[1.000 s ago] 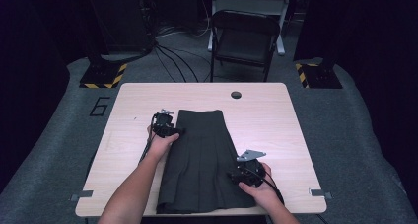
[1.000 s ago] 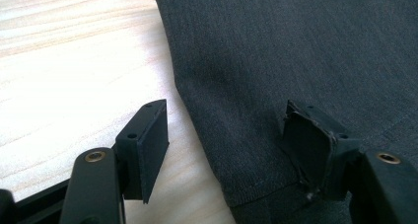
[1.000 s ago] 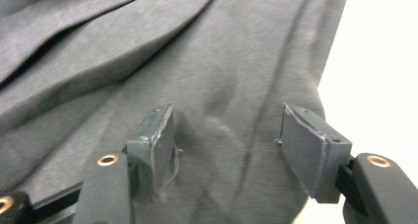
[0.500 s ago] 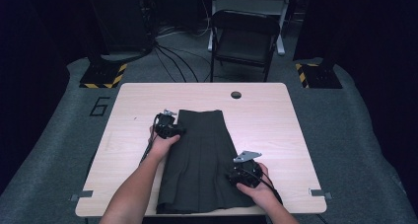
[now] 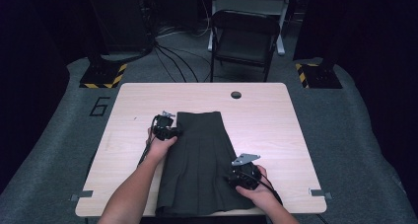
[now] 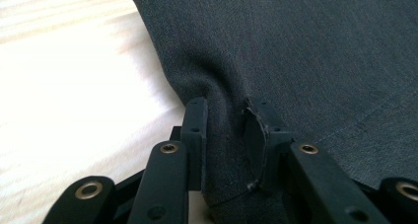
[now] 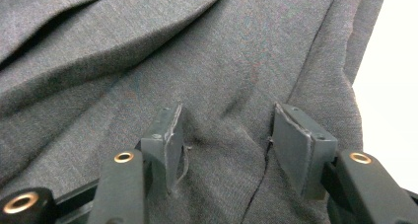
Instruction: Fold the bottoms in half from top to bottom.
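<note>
A dark grey pleated skirt (image 5: 197, 160) lies flat on the light wooden table (image 5: 271, 115), waistband at the far end. My left gripper (image 5: 175, 132) is at the skirt's left edge just below the waistband. Its jaws have just been closing, and in the left gripper view (image 6: 224, 130) a raised fold of the skirt (image 6: 296, 46) edge is pinched between the pads. My right gripper (image 5: 232, 177) rests on the skirt's right side near the hem. Its jaws (image 7: 226, 140) have also just been closing but still stand apart, with skirt cloth (image 7: 148, 51) bunching up between them.
A round cable hole (image 5: 236, 94) sits near the table's far edge. Behind the table stands a black folding chair (image 5: 244, 36), with cables on the floor and yellow-black striped bases (image 5: 103, 76) at both sides. Bare tabletop (image 6: 59, 86) lies left of the skirt.
Both hands stay almost where they were. The right gripper has edged slightly inward over the skirt.
</note>
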A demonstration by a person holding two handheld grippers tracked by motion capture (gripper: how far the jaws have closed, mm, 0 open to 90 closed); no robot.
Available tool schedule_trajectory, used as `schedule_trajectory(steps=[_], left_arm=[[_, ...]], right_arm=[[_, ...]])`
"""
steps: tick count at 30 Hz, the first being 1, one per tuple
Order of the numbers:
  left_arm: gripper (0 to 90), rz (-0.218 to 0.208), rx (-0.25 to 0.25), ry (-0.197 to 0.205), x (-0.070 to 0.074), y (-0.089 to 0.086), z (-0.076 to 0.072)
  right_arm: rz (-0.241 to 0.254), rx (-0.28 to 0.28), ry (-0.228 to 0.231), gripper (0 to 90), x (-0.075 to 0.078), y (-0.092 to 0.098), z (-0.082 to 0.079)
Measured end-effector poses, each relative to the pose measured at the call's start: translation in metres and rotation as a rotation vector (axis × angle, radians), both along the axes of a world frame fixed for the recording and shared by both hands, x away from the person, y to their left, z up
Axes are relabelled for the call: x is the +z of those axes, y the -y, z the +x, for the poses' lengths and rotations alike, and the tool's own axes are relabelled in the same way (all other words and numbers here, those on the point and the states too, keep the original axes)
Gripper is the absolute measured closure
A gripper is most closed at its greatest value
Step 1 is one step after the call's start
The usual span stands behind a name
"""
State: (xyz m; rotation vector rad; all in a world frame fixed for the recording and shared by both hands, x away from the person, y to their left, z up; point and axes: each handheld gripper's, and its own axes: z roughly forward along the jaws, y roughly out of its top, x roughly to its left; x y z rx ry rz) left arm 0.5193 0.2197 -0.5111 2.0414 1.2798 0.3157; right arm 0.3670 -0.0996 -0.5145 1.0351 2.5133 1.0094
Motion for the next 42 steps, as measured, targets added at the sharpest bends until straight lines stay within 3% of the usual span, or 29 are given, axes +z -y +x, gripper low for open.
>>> schedule_trajectory(steps=[3,9,16,26,30,33,39,42], left_arm=[[71.8,-0.017,0.012,0.005,-0.001,-0.004,-0.004],[72.0,0.010,-0.012,-0.003,0.001,-0.009,-0.009],[72.1,0.012,-0.012,-0.014,0.002,-0.012,-0.010],[70.3,-0.006,0.012,-0.026,0.003,-0.014,-0.006],[74.5,0.006,0.011,-0.053,0.009,-0.013,-0.003],[75.0,0.017,0.011,-0.052,0.012,-0.014,-0.001],[60.2,0.026,0.029,-0.015,0.011,-0.019,0.003],[50.4,0.009,0.066,0.002,0.008,-0.020,0.005]], right_arm=[[0.002,0.013,-0.005,45.5,0.000,-0.002,-0.002],[0.005,0.043,-0.022,46.1,0.001,-0.007,-0.007],[0.003,0.075,-0.026,46.3,0.001,-0.009,-0.009],[0.019,0.077,-0.040,46.3,0.001,-0.007,-0.008],[0.024,0.072,-0.042,46.3,0.001,-0.008,-0.008],[0.028,0.077,-0.040,46.3,0.001,-0.007,-0.008],[0.031,0.079,-0.034,46.4,0.001,-0.006,-0.007],[0.030,0.083,-0.038,46.5,0.001,-0.006,-0.007]])
